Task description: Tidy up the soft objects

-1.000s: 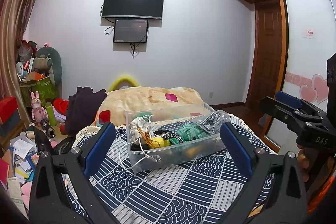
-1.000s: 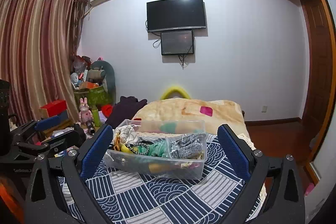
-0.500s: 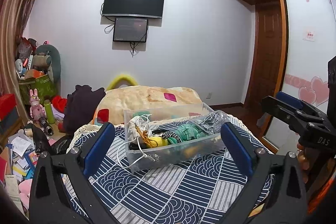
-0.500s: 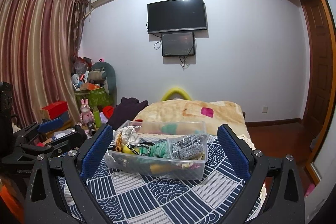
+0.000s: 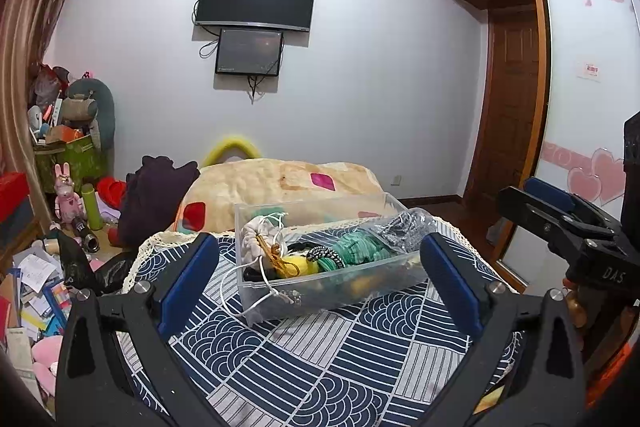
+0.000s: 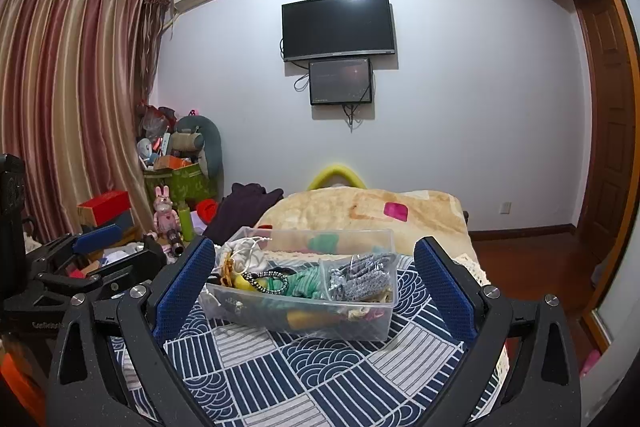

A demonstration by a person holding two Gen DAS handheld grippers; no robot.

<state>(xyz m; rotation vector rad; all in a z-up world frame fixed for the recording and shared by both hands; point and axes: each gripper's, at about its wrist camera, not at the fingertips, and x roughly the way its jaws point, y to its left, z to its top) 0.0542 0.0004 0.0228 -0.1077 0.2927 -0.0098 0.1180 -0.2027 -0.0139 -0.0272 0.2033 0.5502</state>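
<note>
A clear plastic bin [image 5: 326, 269] is seen on a table covered by a navy and white patterned cloth [image 5: 320, 355], and all places below are given from this bin. Soft items are packed inside it: a cream drawstring pouch [image 5: 260, 233] at its left end, a green knitted piece [image 5: 358, 249] in its middle, and a grey knitted piece in a clear bag [image 6: 360, 281] in its right compartment, behind a divider. A white cord [image 5: 240, 293] is draped over the bin's left front corner onto the cloth. Bare cloth is left in front of the bin and to both of its sides, while its far wall stands near the lace-trimmed far edge of the table. The left gripper [image 5: 320, 275] is held in front of the bin with its blue-padded fingers spread wide, nothing between them; the right gripper [image 6: 316, 283] is likewise held in front of the bin, fingers spread and empty, both above the cloth. Behind the bin a bed with a beige blanket [image 6: 372, 207] is seen, and beyond it a white wall with a television [image 6: 338, 25]. To the bin's left, floor clutter and striped curtains [image 6: 68, 99] are visible; to its right, a wooden door [image 5: 510, 99].
</note>
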